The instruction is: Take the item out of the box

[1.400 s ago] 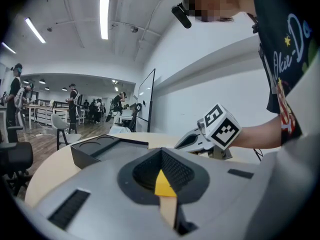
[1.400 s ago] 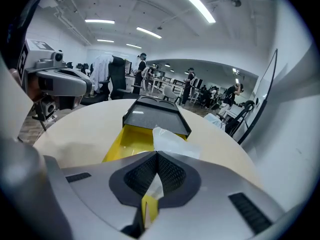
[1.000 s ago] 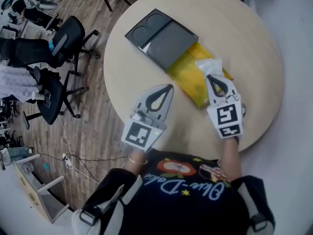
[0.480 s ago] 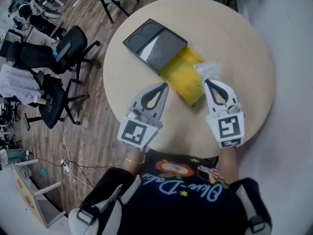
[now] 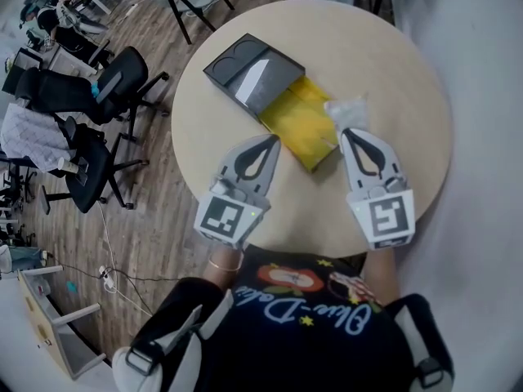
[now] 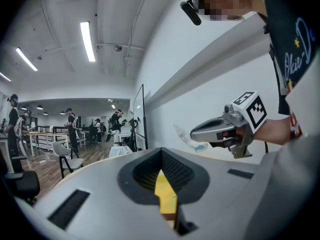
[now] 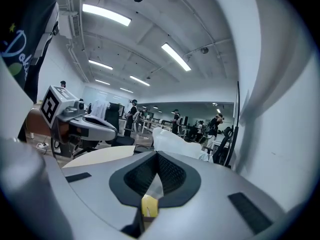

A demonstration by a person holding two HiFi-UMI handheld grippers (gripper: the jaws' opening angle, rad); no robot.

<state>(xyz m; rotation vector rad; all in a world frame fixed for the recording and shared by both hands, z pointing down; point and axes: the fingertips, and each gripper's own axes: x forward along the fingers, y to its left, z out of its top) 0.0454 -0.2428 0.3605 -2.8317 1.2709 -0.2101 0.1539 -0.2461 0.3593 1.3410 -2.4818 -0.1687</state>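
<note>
Head view: the right gripper (image 5: 350, 133) is pinching a crinkled clear plastic bag (image 5: 347, 110) just right of the yellow tray (image 5: 304, 125), which is protruding from a dark grey box (image 5: 249, 72). The shirt lettering is unreadable.

Left gripper view: the left gripper (image 6: 161, 151) is hanging closed and empty.

Right gripper view: the jaws are clamping the bag (image 7: 175, 141).

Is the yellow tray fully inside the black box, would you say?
No, the yellow tray sticks out of the black box.

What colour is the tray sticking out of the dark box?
Yellow tray; best in head view.
</note>
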